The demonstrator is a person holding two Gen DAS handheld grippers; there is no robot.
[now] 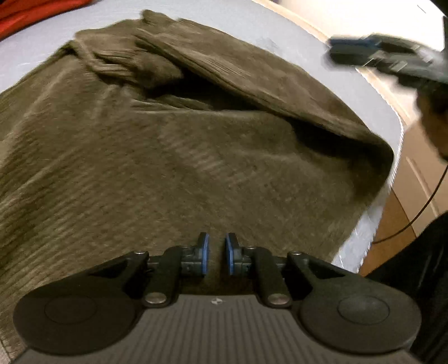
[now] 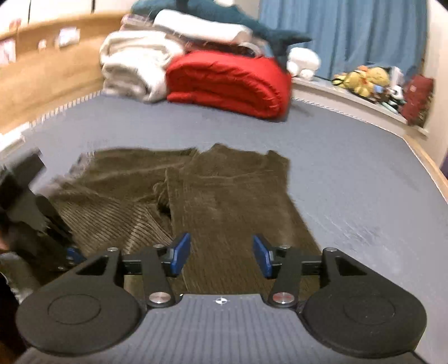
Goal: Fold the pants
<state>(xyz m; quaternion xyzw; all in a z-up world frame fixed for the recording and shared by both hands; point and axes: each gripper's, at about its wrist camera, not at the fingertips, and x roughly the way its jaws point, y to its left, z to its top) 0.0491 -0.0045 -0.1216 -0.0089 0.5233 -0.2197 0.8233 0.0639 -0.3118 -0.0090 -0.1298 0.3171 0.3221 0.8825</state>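
Note:
Olive-brown corduroy pants [image 2: 224, 193] lie spread on the grey-blue bed [image 2: 350, 173], legs side by side and rumpled at the middle. In the left wrist view the pants [image 1: 168, 145] fill most of the frame. My left gripper [image 1: 217, 253] hovers close over the fabric, its blue pads a narrow gap apart with nothing between them. My right gripper [image 2: 221, 253] is open and empty above the near end of the right leg. The left gripper [image 2: 25, 201] shows blurred at the left edge of the right wrist view, and the right gripper [image 1: 392, 60] blurred at upper right of the left wrist view.
A folded red blanket [image 2: 229, 81], white bedding [image 2: 134, 64] and a dark plush toy [image 2: 224, 14] are piled at the bed's far end. Wooden bed frame [image 2: 42, 78] at left, blue curtain [image 2: 350, 33], toys on a ledge [image 2: 369, 81]. The bed's edge [image 1: 372, 224] drops off at right.

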